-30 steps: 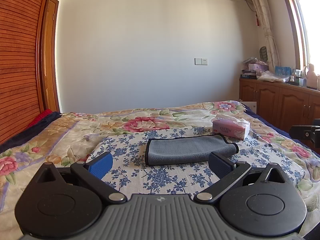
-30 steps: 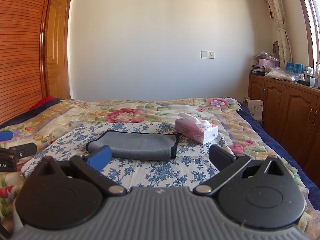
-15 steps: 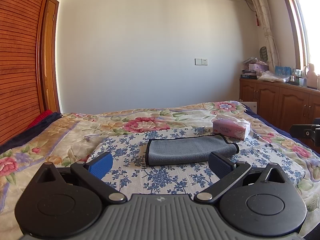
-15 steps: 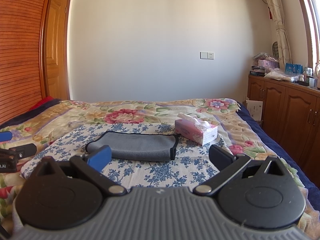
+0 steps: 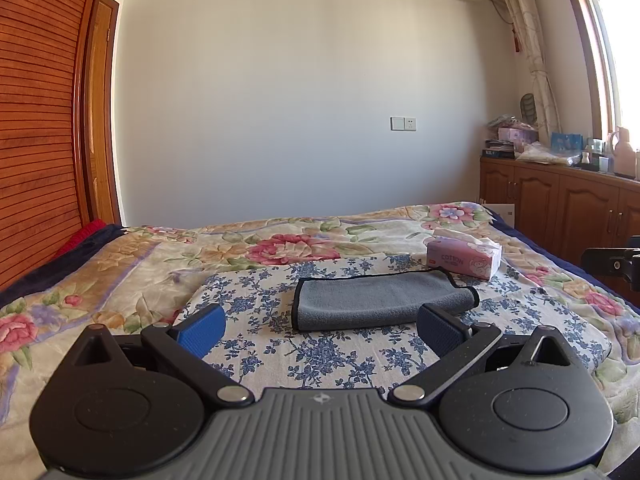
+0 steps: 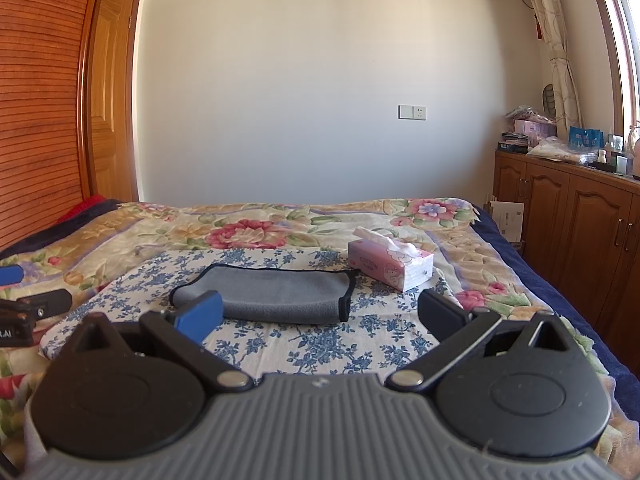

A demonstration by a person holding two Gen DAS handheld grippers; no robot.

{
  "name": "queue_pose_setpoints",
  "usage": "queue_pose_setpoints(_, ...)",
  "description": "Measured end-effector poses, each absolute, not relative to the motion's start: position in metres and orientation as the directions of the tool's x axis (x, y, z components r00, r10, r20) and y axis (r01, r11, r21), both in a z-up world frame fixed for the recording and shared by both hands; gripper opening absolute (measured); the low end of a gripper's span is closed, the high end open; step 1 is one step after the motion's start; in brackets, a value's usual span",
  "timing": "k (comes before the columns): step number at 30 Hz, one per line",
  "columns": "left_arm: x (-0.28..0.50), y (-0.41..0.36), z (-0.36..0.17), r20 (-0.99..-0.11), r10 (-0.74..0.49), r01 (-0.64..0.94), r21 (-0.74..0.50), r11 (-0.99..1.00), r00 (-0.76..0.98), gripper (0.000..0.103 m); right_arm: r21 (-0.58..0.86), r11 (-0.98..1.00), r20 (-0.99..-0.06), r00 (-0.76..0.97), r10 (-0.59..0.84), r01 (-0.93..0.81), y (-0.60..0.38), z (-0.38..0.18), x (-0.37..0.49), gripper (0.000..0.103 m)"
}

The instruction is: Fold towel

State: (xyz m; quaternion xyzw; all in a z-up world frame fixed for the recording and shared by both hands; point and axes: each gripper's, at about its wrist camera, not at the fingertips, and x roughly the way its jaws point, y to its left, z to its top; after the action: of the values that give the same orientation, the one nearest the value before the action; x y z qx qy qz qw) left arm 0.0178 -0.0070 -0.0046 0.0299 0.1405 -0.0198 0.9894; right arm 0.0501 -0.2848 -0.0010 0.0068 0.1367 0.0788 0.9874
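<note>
A grey towel [image 5: 380,300] with black edging lies folded flat on a blue-flowered white cloth [image 5: 320,356] on the bed; it also shows in the right wrist view [image 6: 276,294]. My left gripper [image 5: 320,330] is open and empty, held back from the towel's near edge. My right gripper [image 6: 320,316] is open and empty, also short of the towel. The left gripper's tip shows at the left edge of the right wrist view [image 6: 24,304].
A pink tissue box [image 5: 464,258] stands just beyond the towel's right end, also seen in the right wrist view [image 6: 390,266]. The floral bedspread [image 5: 120,276] covers the bed. Wooden cabinets [image 6: 580,232] line the right wall; a wooden wardrobe [image 5: 36,140] stands left.
</note>
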Motion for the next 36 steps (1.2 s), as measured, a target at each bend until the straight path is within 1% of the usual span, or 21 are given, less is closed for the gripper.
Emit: queue_pose_setpoints(36,0.0167,0.0010,-0.0075,-0.286,-0.022,0.039,0.054,0.998,0.958,0.103,0.035,0.989,-0.260,0.954,0.147,-0.142,-0.2856,-0.0009,0.0482,0.103)
